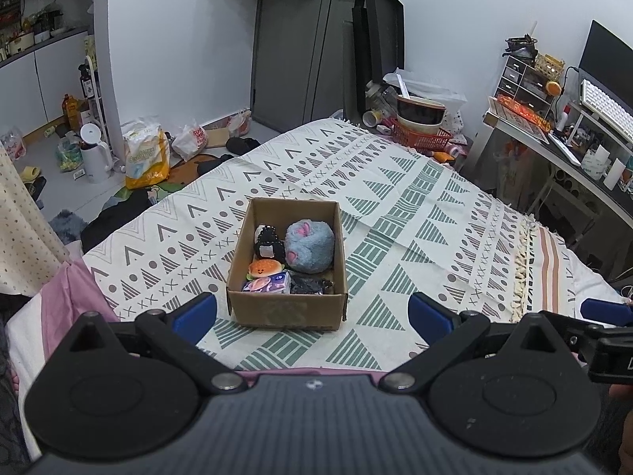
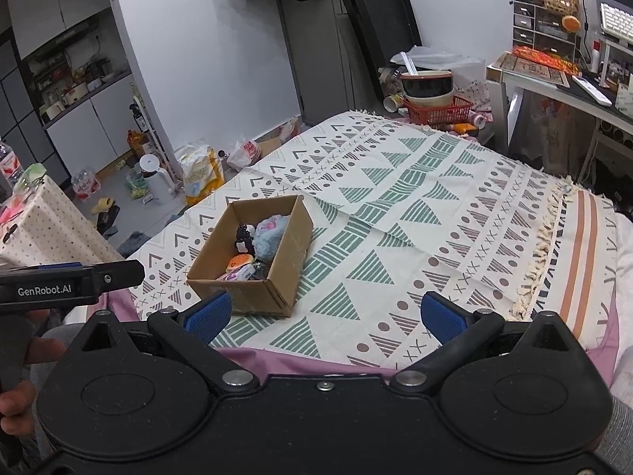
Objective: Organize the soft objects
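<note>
A wide woven cloth (image 1: 395, 182) covers the bed, cream with rows of green striped triangles, grey chevrons, dots and crosses, and a tasselled fringe along its right edge. Beyond the cloth's far corner stands a red plastic basket (image 1: 421, 134) with two stacked bowls (image 1: 420, 113) in it — the upper one dark and glossy. Left of the cloth, on the floor, sit a yellow-and-white bag (image 1: 144, 156) and a white kettle (image 1: 94, 154).

Near the middle of the cloth rests an open cardboard box (image 1: 287, 310), plain brown, straight-walled, with nothing lying between it and the grippers. Inside it, a round fluffy blue plush (image 1: 310, 245) with pink patches fills the far right part. Beside that, to the left, is a small black-and-white plush (image 1: 269, 243). Nearer the front wall lie a squashy orange burger toy (image 1: 264, 268), a purple-and-white packet (image 1: 267, 285) and a crinkly black item (image 1: 308, 285), all packed close together.

The left gripper (image 1: 312, 312) hovers just short of the box's near wall, its blue-padded fingers (image 1: 196, 316) spread wide and holding nothing. The right gripper (image 2: 326, 316) hangs to the right of the box — likewise spread wide and empty.
</note>
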`<state>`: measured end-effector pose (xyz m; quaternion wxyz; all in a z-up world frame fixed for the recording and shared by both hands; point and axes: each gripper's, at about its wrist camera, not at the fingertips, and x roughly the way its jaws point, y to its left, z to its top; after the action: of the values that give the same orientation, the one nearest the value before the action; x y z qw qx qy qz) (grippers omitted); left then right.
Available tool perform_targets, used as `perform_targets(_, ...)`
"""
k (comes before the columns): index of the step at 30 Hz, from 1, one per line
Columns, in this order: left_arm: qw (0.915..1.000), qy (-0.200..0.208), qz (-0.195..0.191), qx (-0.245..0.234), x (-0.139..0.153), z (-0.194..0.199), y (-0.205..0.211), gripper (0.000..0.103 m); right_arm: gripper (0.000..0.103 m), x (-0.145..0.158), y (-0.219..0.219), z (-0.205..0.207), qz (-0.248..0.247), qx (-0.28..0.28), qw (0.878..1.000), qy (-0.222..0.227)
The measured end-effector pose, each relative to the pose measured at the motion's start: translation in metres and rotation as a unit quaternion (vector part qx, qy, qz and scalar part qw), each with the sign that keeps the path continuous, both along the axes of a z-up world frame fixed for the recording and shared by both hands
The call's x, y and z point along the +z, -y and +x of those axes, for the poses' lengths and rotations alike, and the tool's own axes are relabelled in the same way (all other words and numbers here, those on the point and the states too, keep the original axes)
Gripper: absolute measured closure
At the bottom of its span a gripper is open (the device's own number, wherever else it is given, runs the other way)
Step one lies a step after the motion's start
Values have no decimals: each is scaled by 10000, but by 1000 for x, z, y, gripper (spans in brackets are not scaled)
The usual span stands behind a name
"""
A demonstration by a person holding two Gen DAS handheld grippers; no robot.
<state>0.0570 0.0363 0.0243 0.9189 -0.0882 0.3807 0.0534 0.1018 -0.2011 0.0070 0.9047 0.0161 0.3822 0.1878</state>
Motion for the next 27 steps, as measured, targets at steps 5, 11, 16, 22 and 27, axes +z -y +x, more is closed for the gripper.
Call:
perform_targets(5, 10000, 19, -4, -8, 1, -2, -3, 1, 0, 1, -1, 0, -12, -13, 10000, 11)
perform_targets(11, 10000, 25, -13, -10, 2, -3, -5, 1, 0, 1, -2, 0, -20, -15, 10000, 12)
perform_targets(16, 10000, 18, -5, -8, 1, -3, -7, 1, 0, 1, -2, -1, -14, -11, 10000, 10)
perform_targets(22, 10000, -10, 20, 33, 0, -5, -10, 1, 0, 0, -4, 0, 54, 14, 10000, -6)
perform_targets(27, 10000, 1, -43, 78, -4, -5, -12, 1, 0, -3, -7, 4, -6, 24, 10000, -85)
